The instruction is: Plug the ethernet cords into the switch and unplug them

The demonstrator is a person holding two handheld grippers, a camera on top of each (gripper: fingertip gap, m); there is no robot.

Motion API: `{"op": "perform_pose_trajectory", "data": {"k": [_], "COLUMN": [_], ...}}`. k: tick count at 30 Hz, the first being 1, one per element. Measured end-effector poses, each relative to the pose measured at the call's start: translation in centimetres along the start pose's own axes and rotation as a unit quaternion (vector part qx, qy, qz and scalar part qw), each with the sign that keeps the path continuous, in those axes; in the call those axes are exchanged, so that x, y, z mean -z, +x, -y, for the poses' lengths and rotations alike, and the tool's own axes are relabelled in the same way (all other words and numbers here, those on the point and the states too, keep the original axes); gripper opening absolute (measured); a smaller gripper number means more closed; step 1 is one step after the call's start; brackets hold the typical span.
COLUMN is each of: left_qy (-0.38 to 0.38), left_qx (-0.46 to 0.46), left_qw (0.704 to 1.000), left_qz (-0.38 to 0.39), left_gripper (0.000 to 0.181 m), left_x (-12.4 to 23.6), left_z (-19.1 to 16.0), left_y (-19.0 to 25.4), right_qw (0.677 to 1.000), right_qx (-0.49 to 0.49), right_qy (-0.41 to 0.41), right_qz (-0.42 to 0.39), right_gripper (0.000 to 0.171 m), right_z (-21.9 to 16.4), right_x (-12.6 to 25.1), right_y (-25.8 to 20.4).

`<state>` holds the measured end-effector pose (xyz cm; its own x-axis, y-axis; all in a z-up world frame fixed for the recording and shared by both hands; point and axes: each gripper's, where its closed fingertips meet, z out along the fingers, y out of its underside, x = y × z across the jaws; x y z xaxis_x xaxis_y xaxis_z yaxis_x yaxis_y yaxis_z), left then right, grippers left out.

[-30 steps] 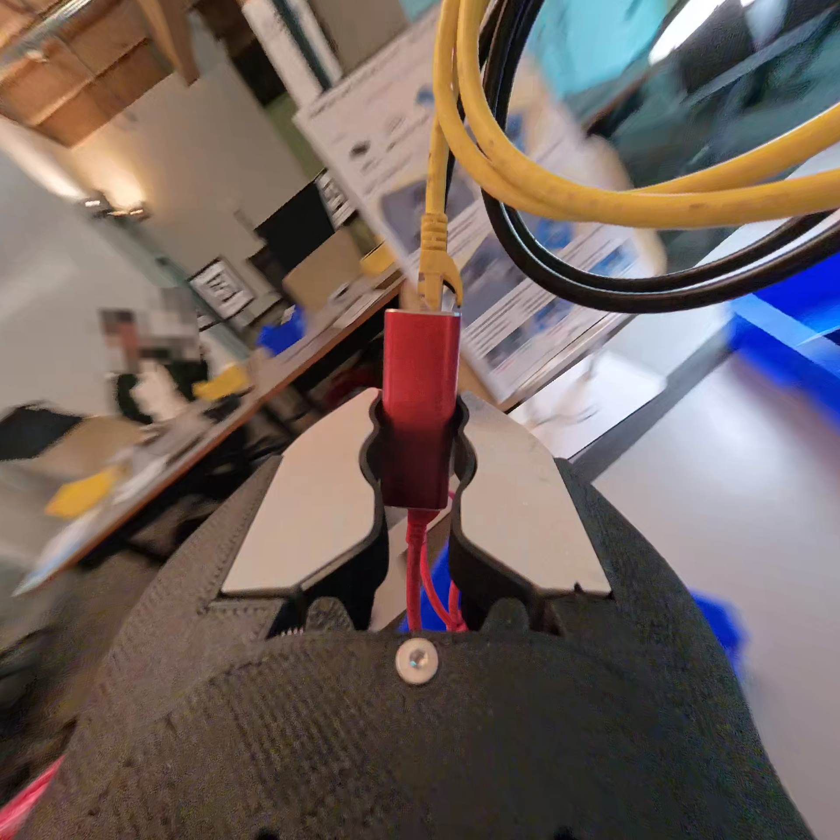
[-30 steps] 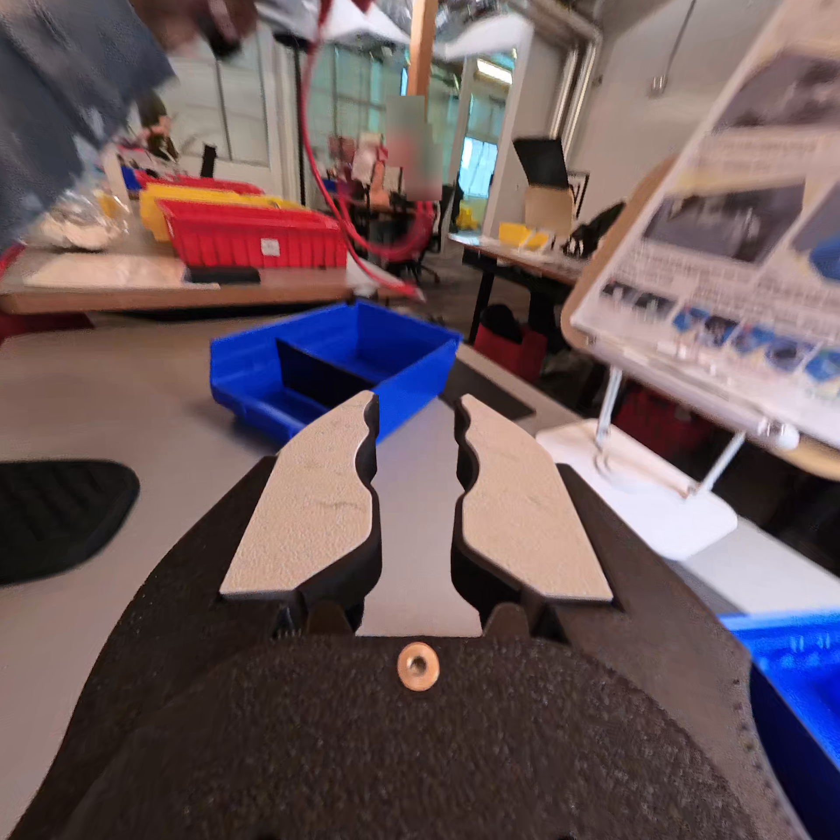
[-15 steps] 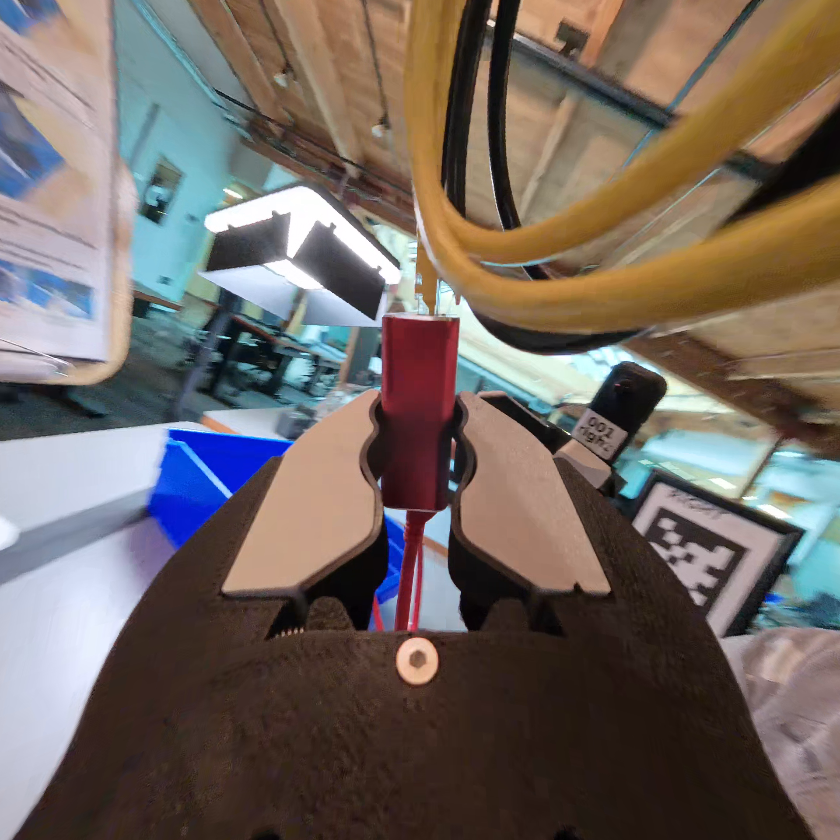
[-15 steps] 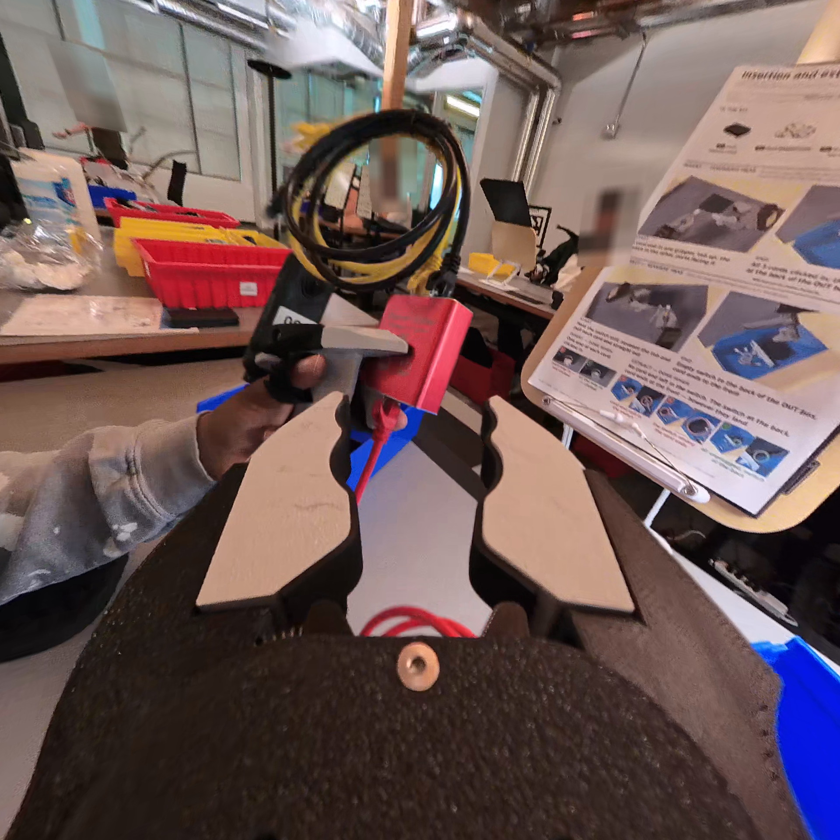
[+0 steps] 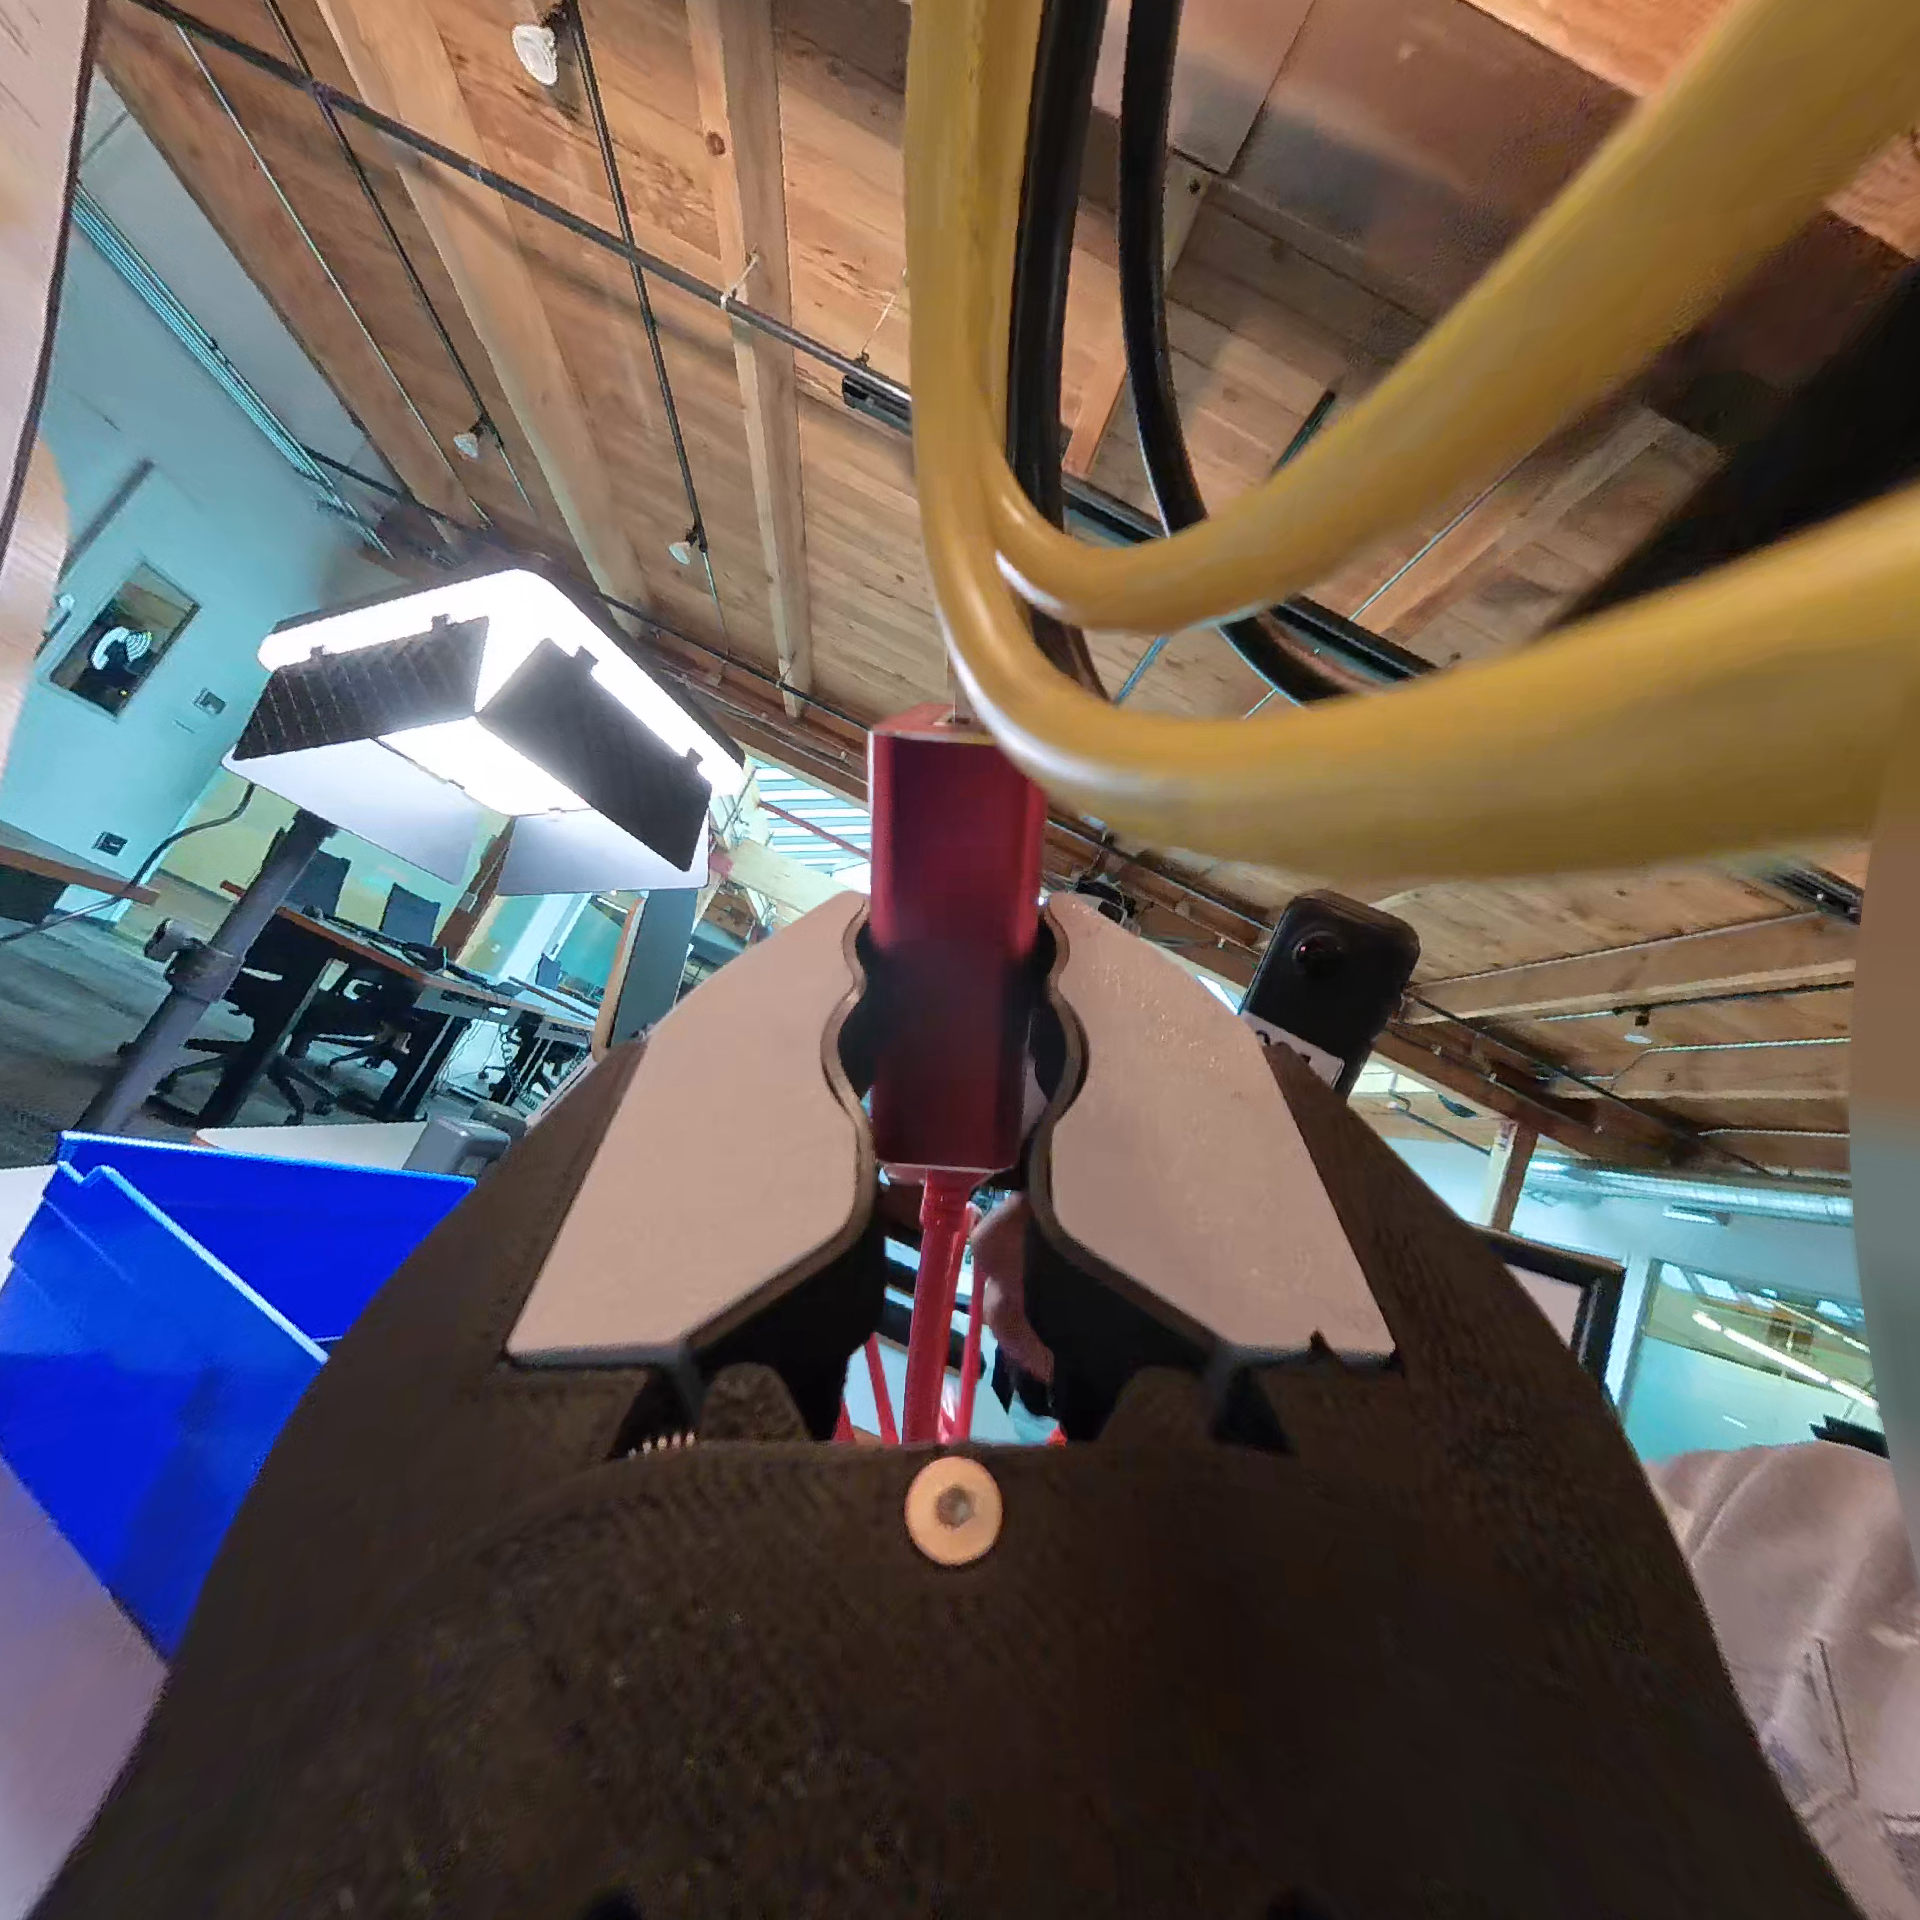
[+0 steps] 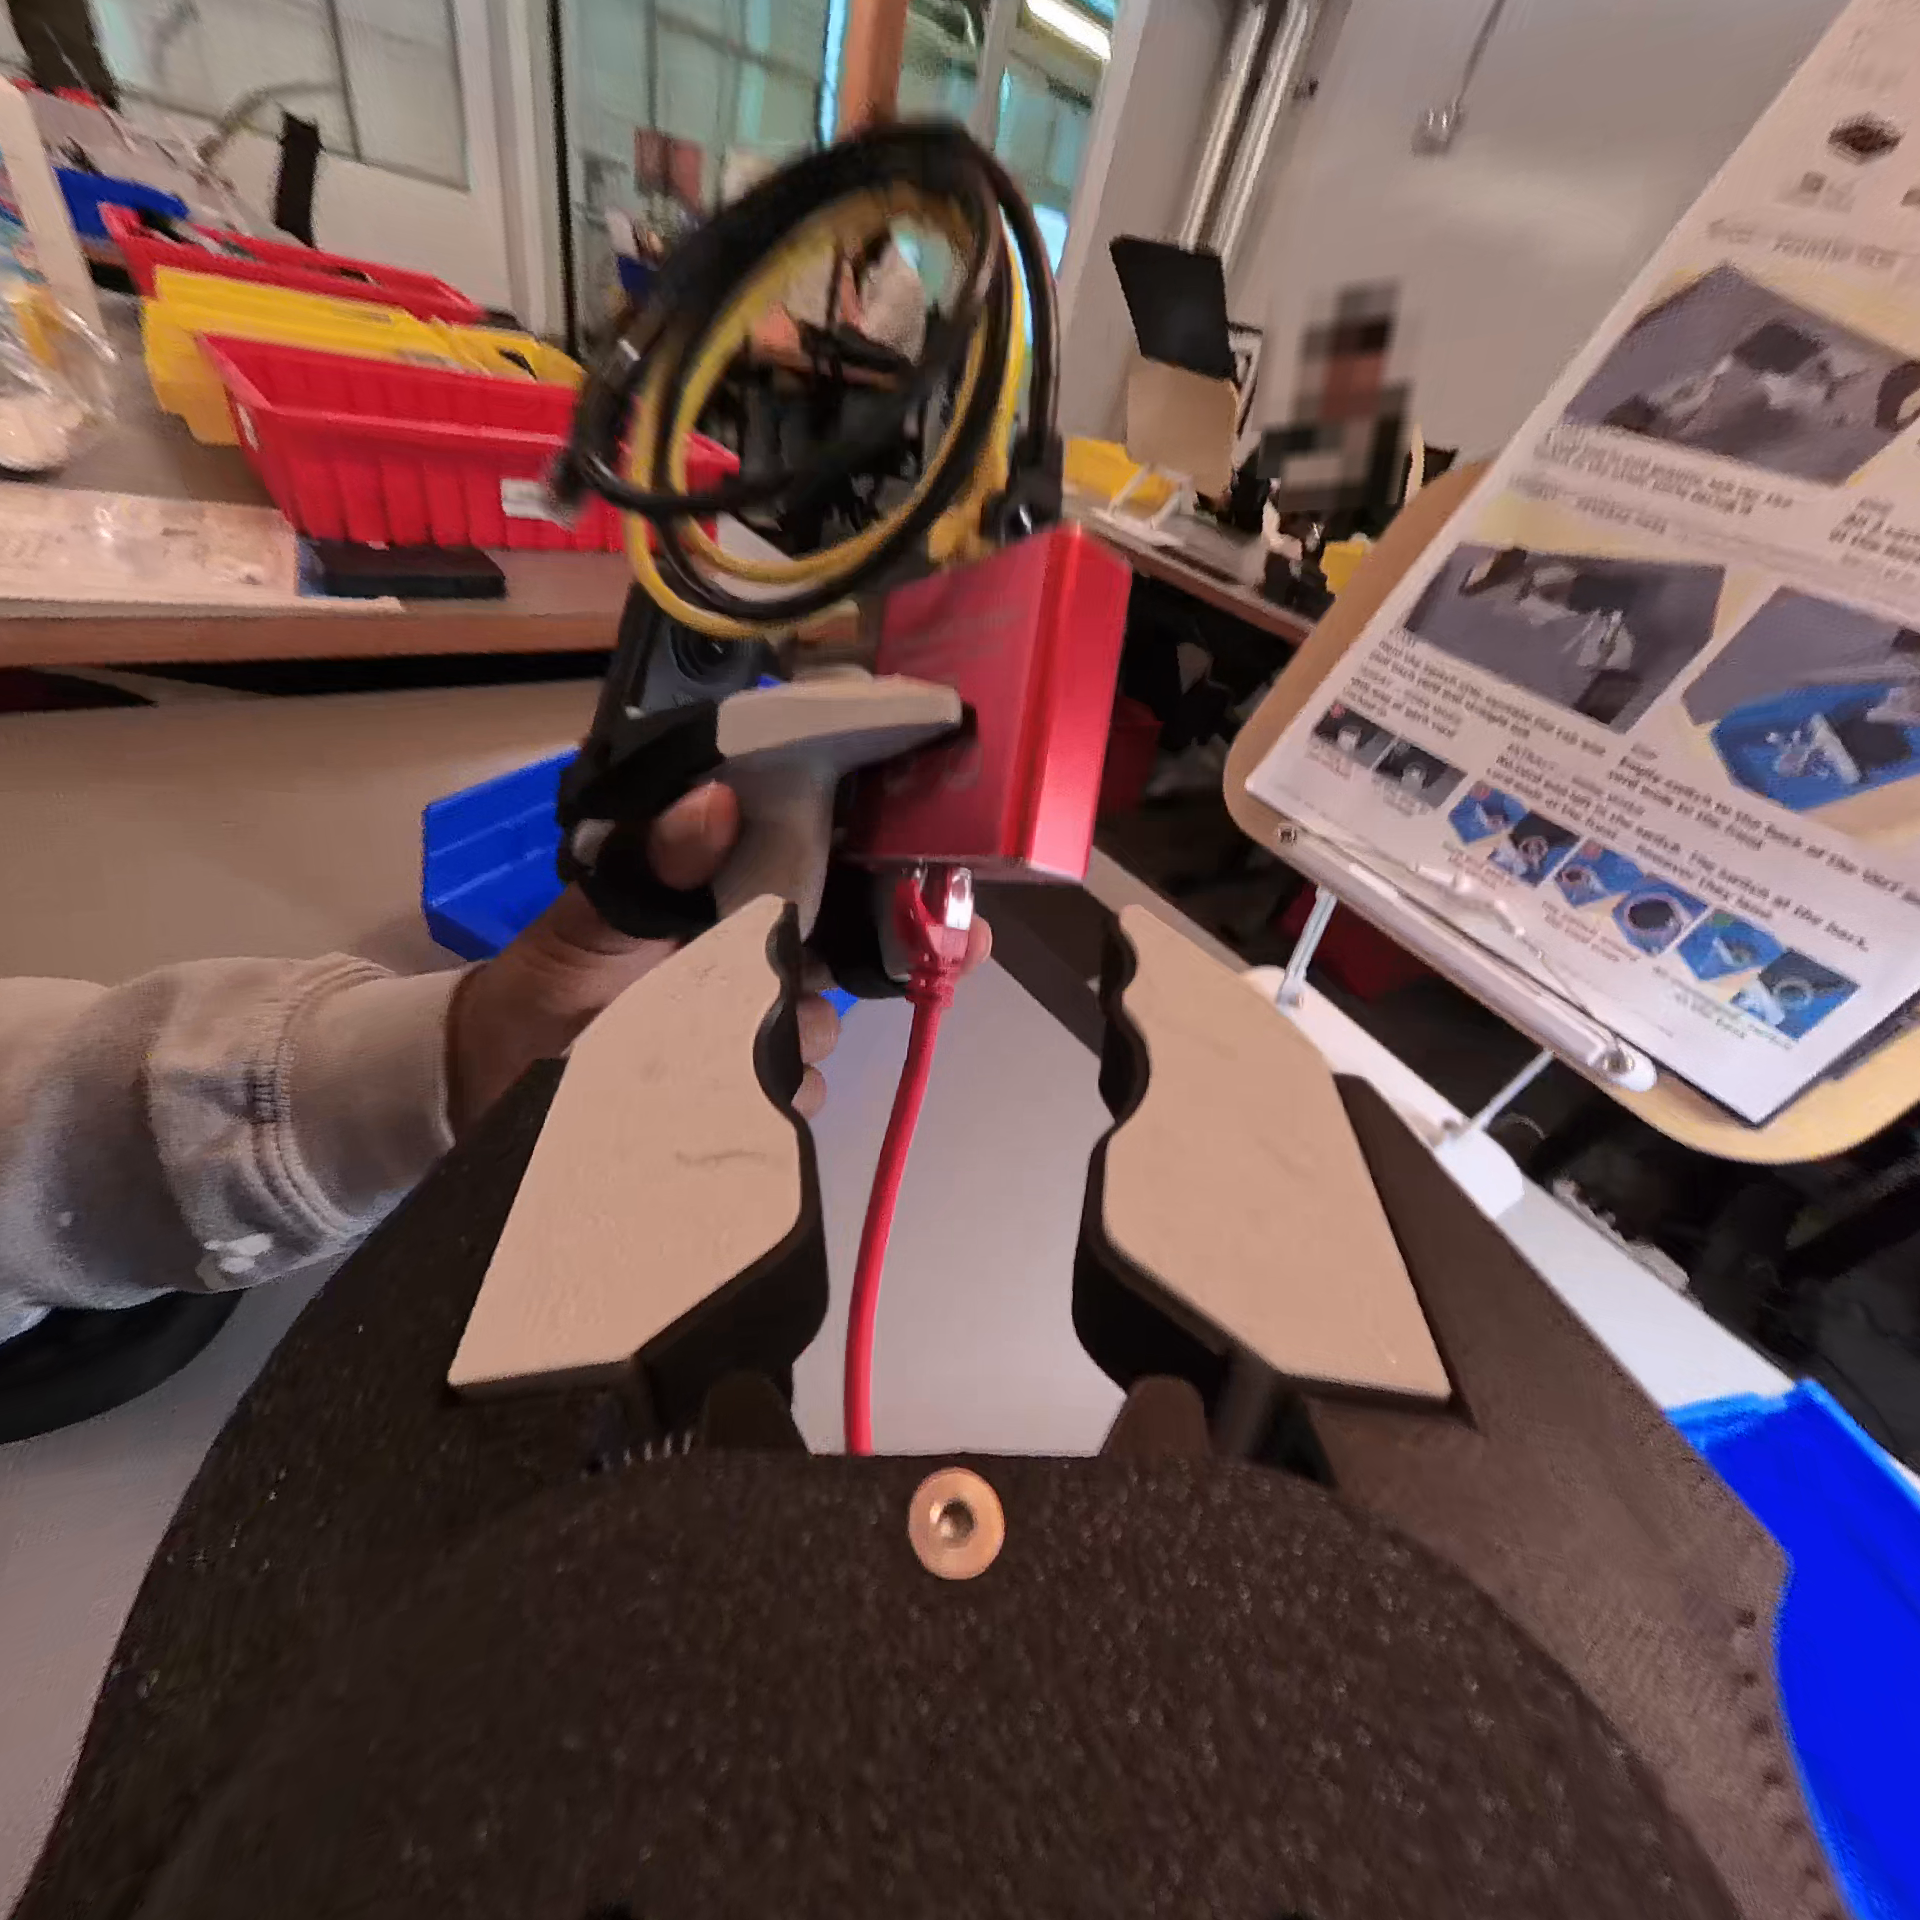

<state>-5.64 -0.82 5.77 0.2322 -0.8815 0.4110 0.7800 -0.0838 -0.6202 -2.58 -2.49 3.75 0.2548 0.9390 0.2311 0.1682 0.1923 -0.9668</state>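
Note:
My left gripper [image 5: 954, 935] is shut on the red switch [image 5: 948, 935] and holds it up in the air. Yellow cords [image 5: 1351, 748] and black cords [image 5: 1143, 312] loop above its top end. A red cord [image 5: 930, 1309] is plugged into its lower end. In the right wrist view the left gripper [image 6: 831, 727] holds the switch [image 6: 997, 707] just ahead, with the red plug [image 6: 935, 925] under it and the red cord [image 6: 883, 1195] hanging between my own fingers. My right gripper [image 6: 951, 956] is open and touches nothing.
A clipboard with an instruction sheet [image 6: 1621, 665] stands at the right on a white stand. A blue bin [image 6: 499, 842] sits behind the hand, another [image 6: 1860, 1558] at the right edge. Red and yellow bins [image 6: 395, 457] sit on a far table. A lamp [image 5: 478, 717] shows in the left view.
My left gripper swung the switch and its cords up in front of the right gripper. My right gripper opened wider and came closer under the switch, with the red cord now between its fingers.

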Motion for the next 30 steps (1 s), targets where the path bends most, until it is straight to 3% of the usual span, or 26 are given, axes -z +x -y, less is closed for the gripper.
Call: {"op": "perform_pose_trajectory", "data": {"k": [4,7,10,13,15,18,21,27,30], "left_qy": [-0.017,-0.026,-0.049,-0.070,-0.085,-0.110,-0.136,-0.193,-0.217], "left_qx": [-0.017,-0.024,-0.032,-0.021,-0.024,-0.037,-0.064,-0.138,-0.126], "left_qw": [1.000,0.999,0.998,0.997,0.995,0.993,0.987,0.961,0.951], "left_qz": [-0.011,-0.028,-0.037,-0.038,-0.036,-0.035,-0.051,-0.144,-0.180], "left_gripper": [0.027,0.027,0.027,0.028,0.028,0.027,0.028,0.028,0.033], "left_x": [-0.5,-0.8,-0.9,-1.0,-0.9,-0.8,-1.2,-0.7,-0.2], "left_z": [-1.1,-1.6,-2.1,-2.3,-2.5,-3.1,-4.4,-6.1,-6.4], "left_y": [1.0,1.8,2.1,2.1,2.1,2.1,2.9,6.5,7.8], "right_qw": [0.999,0.987,0.967,0.954,0.949,0.937,0.954,0.965,0.961], "right_qx": [-0.046,-0.141,-0.199,-0.219,-0.220,-0.241,-0.191,-0.031,-0.006], "right_qy": [-0.007,0.033,0.049,0.068,0.084,0.109,0.107,0.074,0.079], "right_qz": [-0.008,0.074,0.154,0.195,0.211,0.227,0.206,0.249,0.266], "right_gripper": [0.058,0.059,0.047,0.037,0.044,0.042,0.027,0.026,0.026], "right_z": [-1.8,-1.7,-1.7,-1.5,-1.0,0.1,0.2,0.8,1.2], "right_x": [-1.9,-1.9,-1.7,-1.6,-1.3,-0.3,0.3,3.3,4.6], "right_y": [0.5,0.2,-0.8,-1.5,-1.6,-1.2,-1.0,-3.1,-3.6]}}
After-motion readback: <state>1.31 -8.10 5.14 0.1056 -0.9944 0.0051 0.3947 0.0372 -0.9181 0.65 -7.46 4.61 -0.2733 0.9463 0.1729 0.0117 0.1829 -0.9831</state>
